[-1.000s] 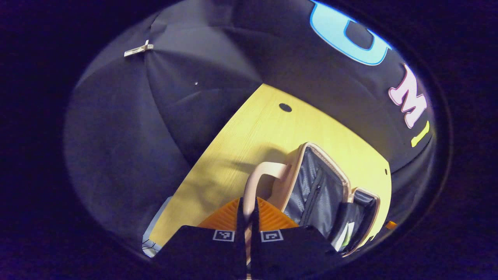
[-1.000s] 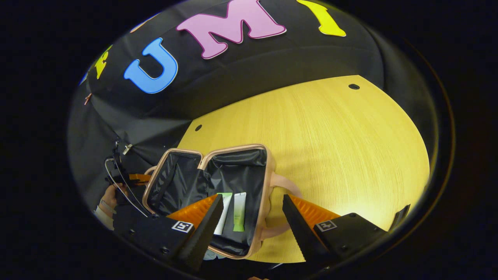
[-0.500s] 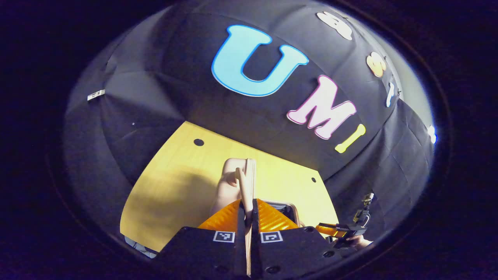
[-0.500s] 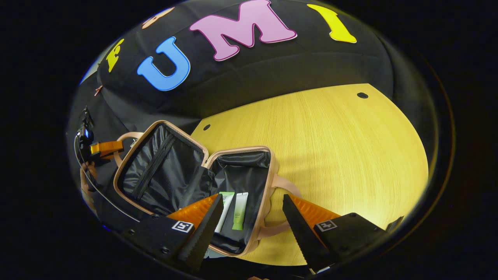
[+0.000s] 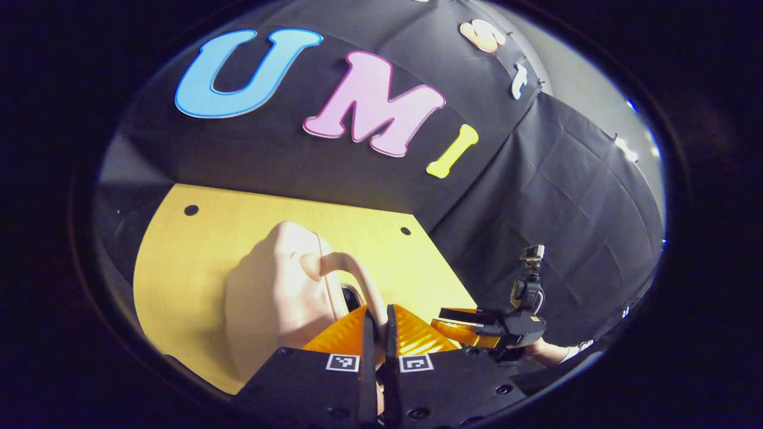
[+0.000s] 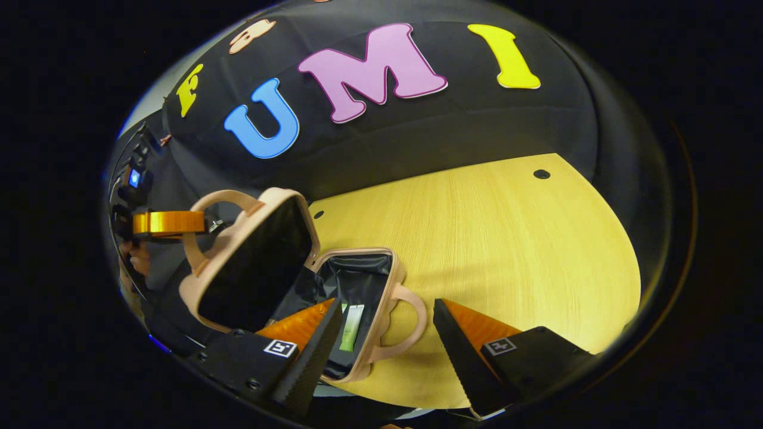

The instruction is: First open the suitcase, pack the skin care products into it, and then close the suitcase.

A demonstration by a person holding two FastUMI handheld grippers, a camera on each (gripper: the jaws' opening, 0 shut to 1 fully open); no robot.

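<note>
The pink suitcase [image 6: 334, 280] sits near the front-left of the tabletop [image 6: 506, 250], its base flat with two tubes of skin care product [image 6: 350, 328] lying inside against the dark lining, and its lid [image 6: 250, 262] raised at a steep angle over the base. The left tongs [image 5: 377, 322] are pressed together on the lid's handle [image 5: 357, 283], both fingers clamping the pink loop, seen from the right gripper view at the far left with a hand behind them. The right tongs [image 6: 387, 333] are spread wide and hold nothing, hovering just in front of the base's own handle [image 6: 411, 325].
</note>
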